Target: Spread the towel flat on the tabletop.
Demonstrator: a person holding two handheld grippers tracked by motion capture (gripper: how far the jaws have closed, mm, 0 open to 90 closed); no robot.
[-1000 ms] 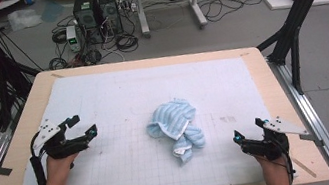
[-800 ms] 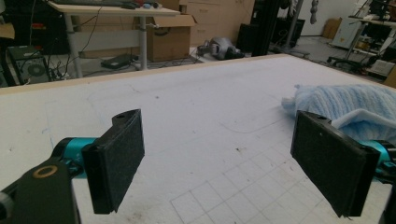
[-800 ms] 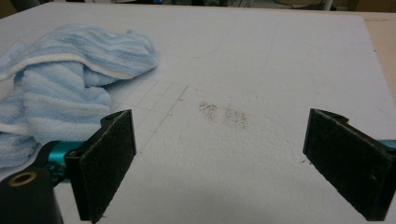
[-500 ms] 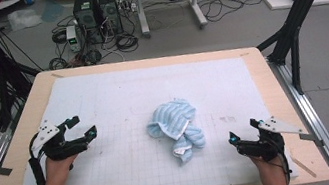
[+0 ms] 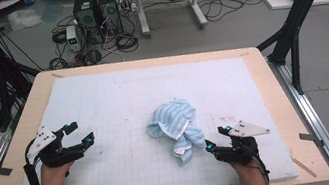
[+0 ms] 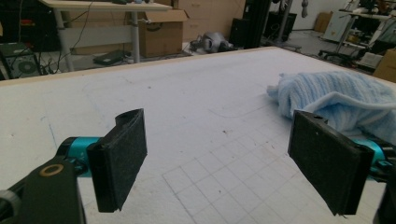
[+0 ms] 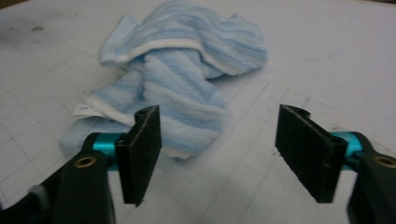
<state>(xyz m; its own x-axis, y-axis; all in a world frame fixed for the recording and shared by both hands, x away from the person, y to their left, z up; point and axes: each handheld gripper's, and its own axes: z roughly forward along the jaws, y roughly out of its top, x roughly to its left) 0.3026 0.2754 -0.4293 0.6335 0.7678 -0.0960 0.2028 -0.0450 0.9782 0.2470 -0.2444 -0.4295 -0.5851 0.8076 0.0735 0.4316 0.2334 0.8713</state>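
A crumpled light-blue striped towel (image 5: 176, 123) lies near the middle of the white gridded mat (image 5: 152, 94). In the right gripper view the towel (image 7: 182, 88) sits just beyond the jaws, its near end behind the left pad. My right gripper (image 5: 216, 139) is open, low over the mat, a short way right of the towel's near end. My left gripper (image 5: 83, 132) is open too, at the mat's left side, pointing toward the towel (image 6: 341, 98), well apart from it. Nothing is between either pair of jaws.
The mat covers a wooden table (image 5: 274, 94) with bare edges. Beyond the far edge are computer towers (image 5: 97, 7), cables and a desk leg on the floor. Black frame posts (image 5: 295, 35) stand at the table's right and left sides.
My right gripper has moved left and forward, closer to the towel's near end. The left gripper has stayed about where it was.
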